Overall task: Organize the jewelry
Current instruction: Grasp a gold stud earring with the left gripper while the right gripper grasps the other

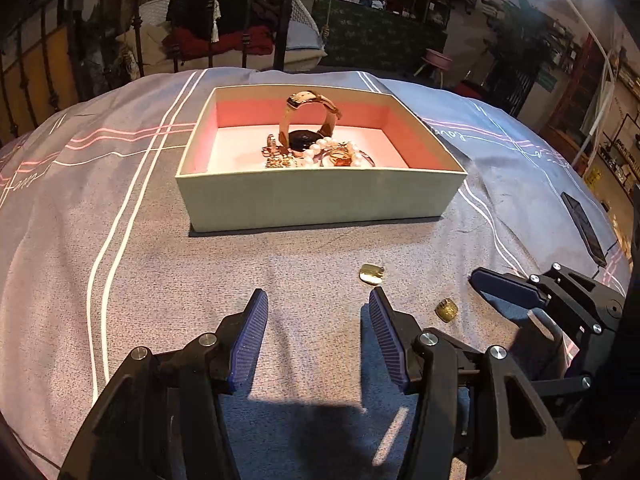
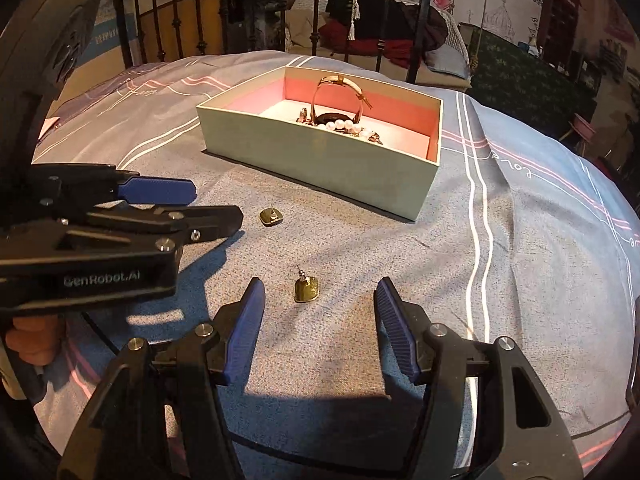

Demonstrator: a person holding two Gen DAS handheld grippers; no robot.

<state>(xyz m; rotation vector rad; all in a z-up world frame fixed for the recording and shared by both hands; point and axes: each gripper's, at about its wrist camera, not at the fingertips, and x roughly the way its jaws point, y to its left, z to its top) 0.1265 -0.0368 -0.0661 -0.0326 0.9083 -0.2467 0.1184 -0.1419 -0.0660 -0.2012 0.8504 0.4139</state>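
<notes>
Looking across a grey bedspread (image 1: 168, 264) with white and pink stripes, spread over a bed with a dark metal rail (image 2: 160, 12) at the far end and a cluttered, dimly lit room beyond. Found plenty of bare fabric on the left, then a pale green box (image 1: 320, 196) with a pink lining sitting square in the middle, well in from the bed's edges. Inside it: a gold-strap watch (image 1: 310, 120) standing up on its band, a string of pearls (image 1: 324, 150) and some gold bits bunched together. Spotted a dark phone (image 1: 584, 222) lying flat off near the right edge.

Closer in, held the left gripper (image 1: 318, 300) low over open fabric, jaws spread wide, nothing between them. Just past its right fingertip lay one gold earring (image 1: 372, 273), flat on the cover. Further right sat a second gold earring (image 2: 307, 290), post sticking up, right between the fingers of the right gripper (image 2: 320, 288), also spread wide and not touching it. Both earrings well short of the box, with clear cloth between.
</notes>
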